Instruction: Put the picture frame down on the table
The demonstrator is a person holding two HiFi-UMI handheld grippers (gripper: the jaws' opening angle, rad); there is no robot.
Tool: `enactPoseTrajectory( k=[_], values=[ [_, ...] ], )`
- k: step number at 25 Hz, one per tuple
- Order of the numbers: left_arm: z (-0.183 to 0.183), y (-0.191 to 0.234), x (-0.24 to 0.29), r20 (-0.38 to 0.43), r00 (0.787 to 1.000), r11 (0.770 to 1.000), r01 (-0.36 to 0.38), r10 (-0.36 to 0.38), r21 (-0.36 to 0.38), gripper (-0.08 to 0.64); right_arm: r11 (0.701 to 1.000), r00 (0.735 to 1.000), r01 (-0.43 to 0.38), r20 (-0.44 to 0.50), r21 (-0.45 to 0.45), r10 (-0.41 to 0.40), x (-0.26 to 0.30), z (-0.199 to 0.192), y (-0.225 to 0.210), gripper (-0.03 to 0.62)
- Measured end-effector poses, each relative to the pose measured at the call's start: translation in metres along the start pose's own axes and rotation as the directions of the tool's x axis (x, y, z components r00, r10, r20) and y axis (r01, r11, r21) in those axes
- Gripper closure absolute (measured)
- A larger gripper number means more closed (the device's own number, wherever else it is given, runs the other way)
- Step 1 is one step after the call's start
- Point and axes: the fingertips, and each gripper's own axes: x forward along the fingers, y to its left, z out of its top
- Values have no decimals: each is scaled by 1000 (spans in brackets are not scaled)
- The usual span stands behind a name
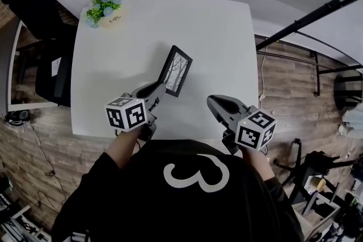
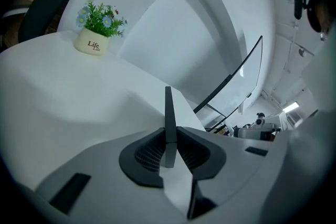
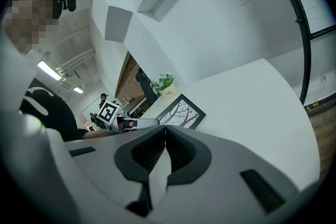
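Picture frame [image 1: 177,71], black with a bare-tree print, stands tilted over the middle of the white table [image 1: 215,37] in the head view. Its near left edge is clamped in the left gripper [image 1: 161,88]. Whether its lower edge touches the tabletop cannot be made out. At the table's far left corner sits a small flower pot [image 1: 108,8]. The right gripper [image 1: 212,102] hovers over the table's near right part, apart from the frame, with nothing in it. Each gripper's marker cube lies near the person, who wears a black top.

From the left gripper view the frame [image 2: 168,107] is seen edge-on, a thin dark strip rising upright from between the jaws. The ribbed pads [image 2: 149,152] press on it from both sides, so the jaws stand only slightly apart, closed on its thickness. The flower pot [image 2: 92,42] stands far off to the left on the table [image 2: 63,97].

From the right gripper view the right gripper's [image 3: 165,131] jaws meet, tips together with nothing between them. Beyond them the frame [image 3: 181,113] leans with its print facing this way, and the left gripper [image 3: 139,123] holds it from the left. The pot [image 3: 167,93] stands farther back on the table [image 3: 252,102].
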Motion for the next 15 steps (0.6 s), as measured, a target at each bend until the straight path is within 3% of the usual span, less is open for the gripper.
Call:
enactPoseTrajectory(
  k=[6,15],
  values=[
    [-6,12,1,1,1000,995,8,-8,-103,477,1000,1000,5,1,11,-5,1,-5,0,569],
    [-15,21,3,-24,999,997,-31,29,-64,460,999,1000,18,-5,31,-18,-1,-9,-4,569]
  ],
)
